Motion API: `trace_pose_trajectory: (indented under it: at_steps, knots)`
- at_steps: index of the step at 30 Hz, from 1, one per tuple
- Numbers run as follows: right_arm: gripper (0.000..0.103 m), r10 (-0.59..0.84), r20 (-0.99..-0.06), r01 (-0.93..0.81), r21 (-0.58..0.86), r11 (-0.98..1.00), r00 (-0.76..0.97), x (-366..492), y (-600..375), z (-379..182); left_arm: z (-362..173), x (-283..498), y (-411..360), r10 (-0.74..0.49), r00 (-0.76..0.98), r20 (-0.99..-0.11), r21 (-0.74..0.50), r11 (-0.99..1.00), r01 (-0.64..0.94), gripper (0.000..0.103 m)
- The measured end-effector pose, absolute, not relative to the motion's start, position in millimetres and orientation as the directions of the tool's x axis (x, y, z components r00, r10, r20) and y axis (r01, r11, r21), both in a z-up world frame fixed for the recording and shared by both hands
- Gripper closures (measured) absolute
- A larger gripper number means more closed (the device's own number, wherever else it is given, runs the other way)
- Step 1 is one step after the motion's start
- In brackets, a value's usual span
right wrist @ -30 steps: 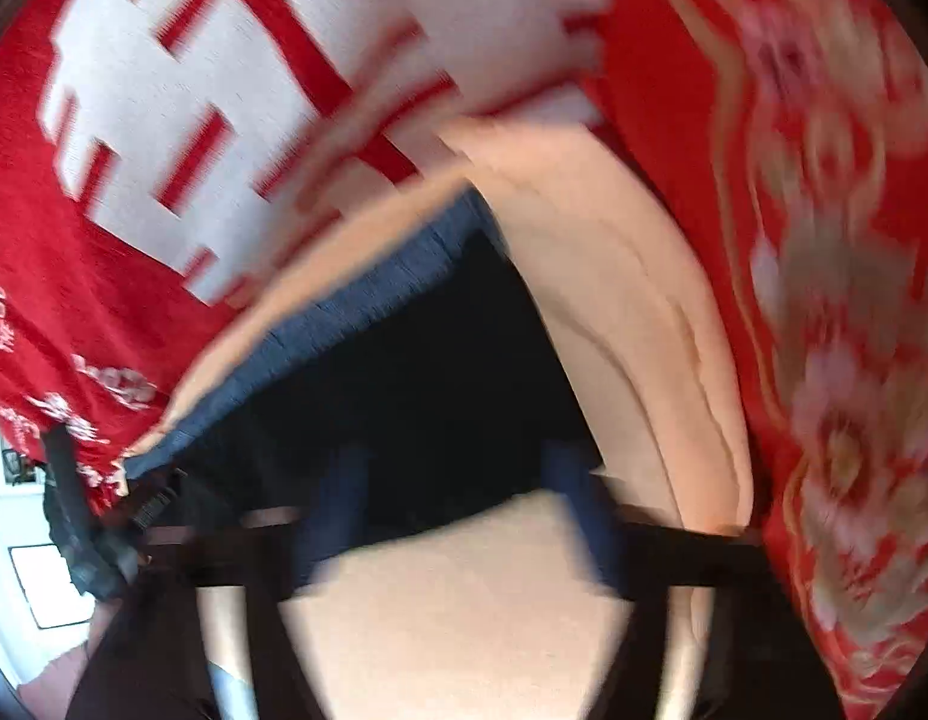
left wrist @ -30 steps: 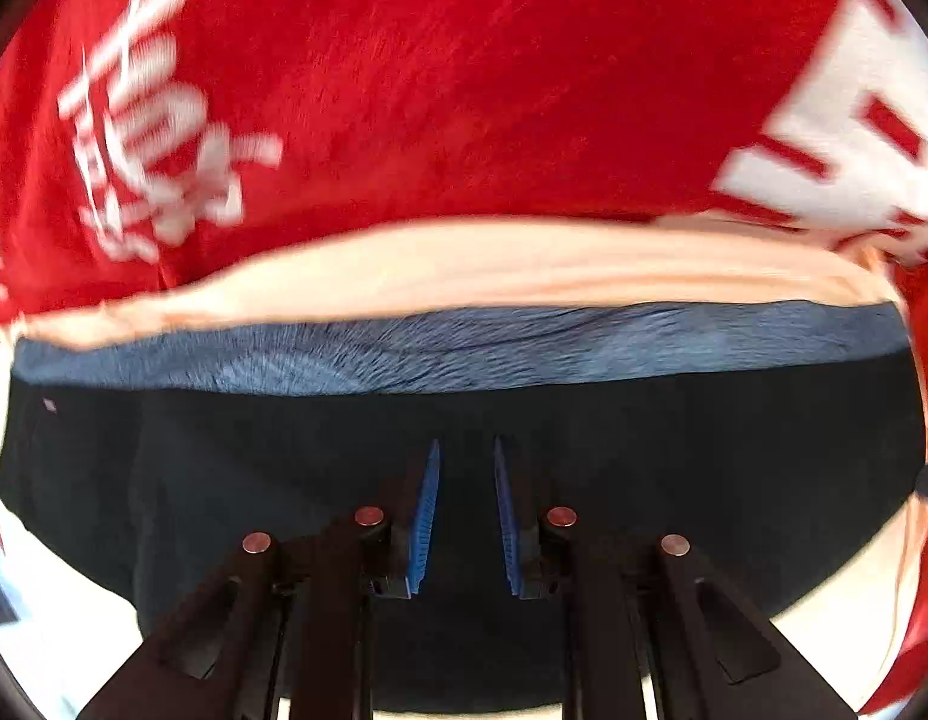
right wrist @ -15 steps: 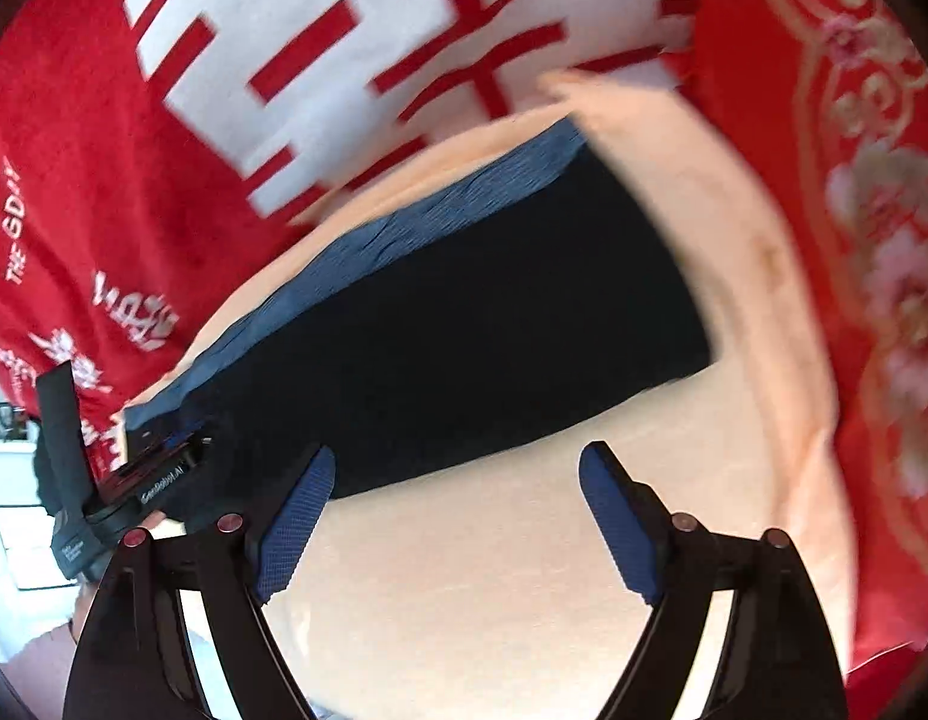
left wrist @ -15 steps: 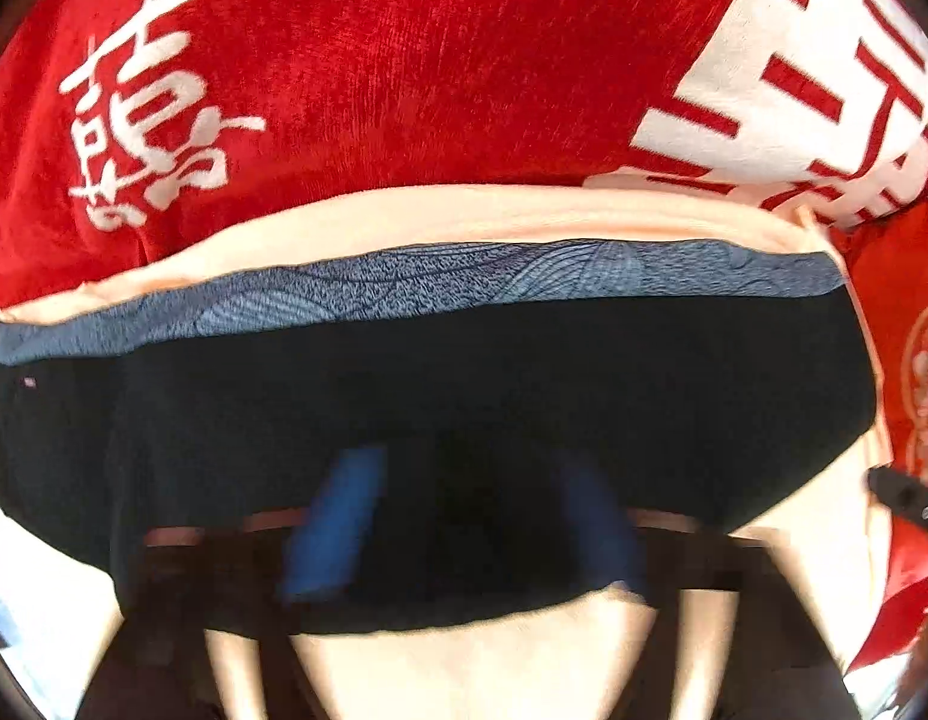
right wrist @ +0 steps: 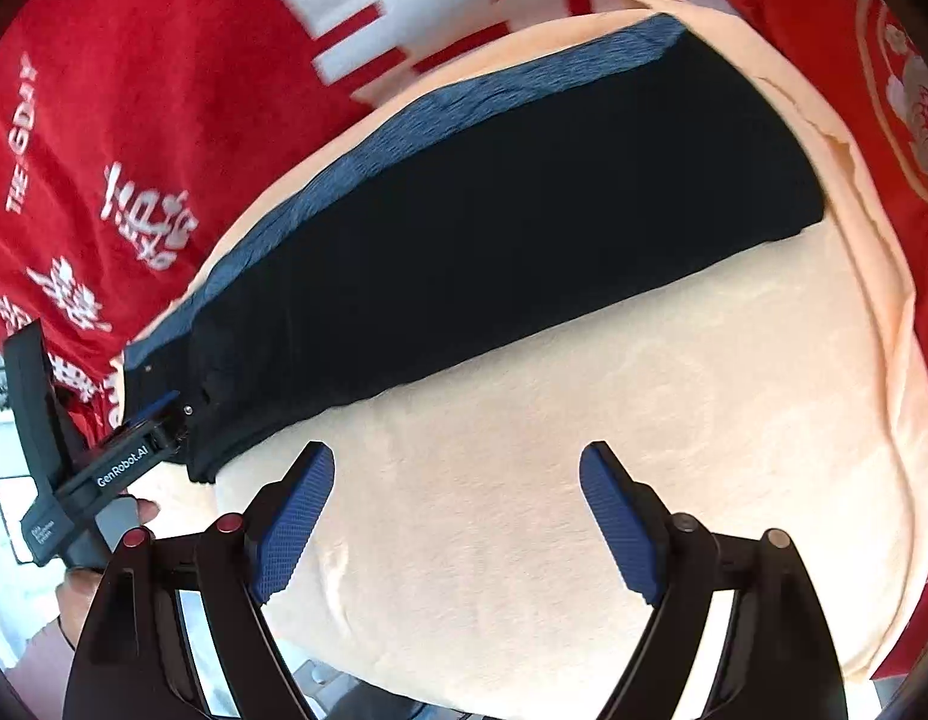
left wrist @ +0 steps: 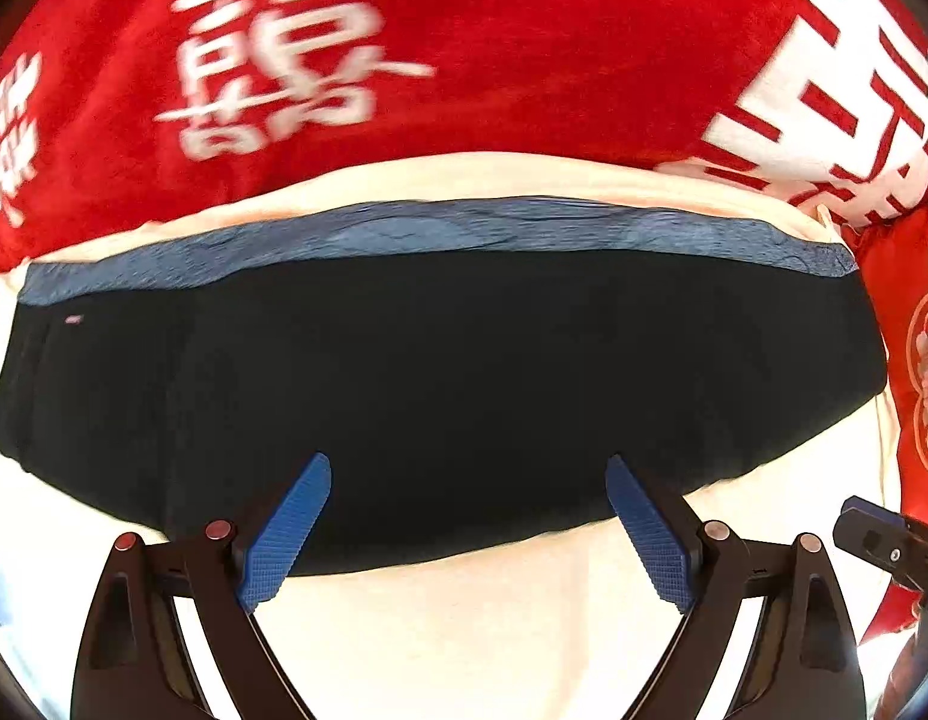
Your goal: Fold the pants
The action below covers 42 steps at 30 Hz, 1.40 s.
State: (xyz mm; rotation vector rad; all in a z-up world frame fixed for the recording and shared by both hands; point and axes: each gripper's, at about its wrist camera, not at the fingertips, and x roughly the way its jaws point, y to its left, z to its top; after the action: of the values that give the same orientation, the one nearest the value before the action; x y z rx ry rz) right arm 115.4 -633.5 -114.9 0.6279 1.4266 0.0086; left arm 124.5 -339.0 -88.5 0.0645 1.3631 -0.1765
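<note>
The left tool (left wrist: pixel 467 531) is spread wide and holds nothing, where a second ago its blue fingers (left wrist: pixel 287 531) were nearly closed over the dark cloth. The right tool (right wrist: pixel 458 516) is likewise wide open and empty above the cream cushion (right wrist: pixel 584 450). The pants (left wrist: pixel 440 396) lie folded into a long dark band along the cushion's far edge, blue strip outermost. Behind it is a red blanket (left wrist: pixel 524 42).

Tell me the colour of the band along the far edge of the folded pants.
Heathered blue band, against the black pants; clearest in the left wrist view.
</note>
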Motion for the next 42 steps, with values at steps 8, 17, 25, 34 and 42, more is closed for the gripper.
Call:
trace_pose_trajectory:
  at_steps: [8, 17, 25, 34, 42]
  knots:
    - [0.016, 0.472, -0.862, 0.072, 0.491, 0.868, 0.182, 169, -493, -89, -68, 124, -179, -0.04, 0.284, -0.958, -0.035, 0.999, 0.022, 0.009]
    - [0.03, 0.53, -0.843, -0.315, 0.481, 0.818, 0.091, 303, -257, -83, -65, 157, 15, 0.069, 0.362, -0.93, -0.002, 0.982, -0.191, 0.009]
    - [0.031, 0.425, -0.905, -0.556, 0.363, 0.748, -0.018, 392, -101, -124, -107, 191, 68, 0.035, 0.354, -0.935, -0.047, 0.974, -0.22, 0.009]
    - [0.09, 0.351, -0.916, -0.586, 0.395, 0.708, -0.194, 427, -44, -181, -144, 186, 85, -0.051, 0.306, -0.951, -0.134, 0.957, -0.256, 0.009]
    - [0.095, 0.38, -0.907, -0.649, 0.4, 0.647, -0.181, 422, -16, -164, -131, 165, 98, 0.021, 0.358, -0.934, -0.097, 0.946, -0.31, 0.009]
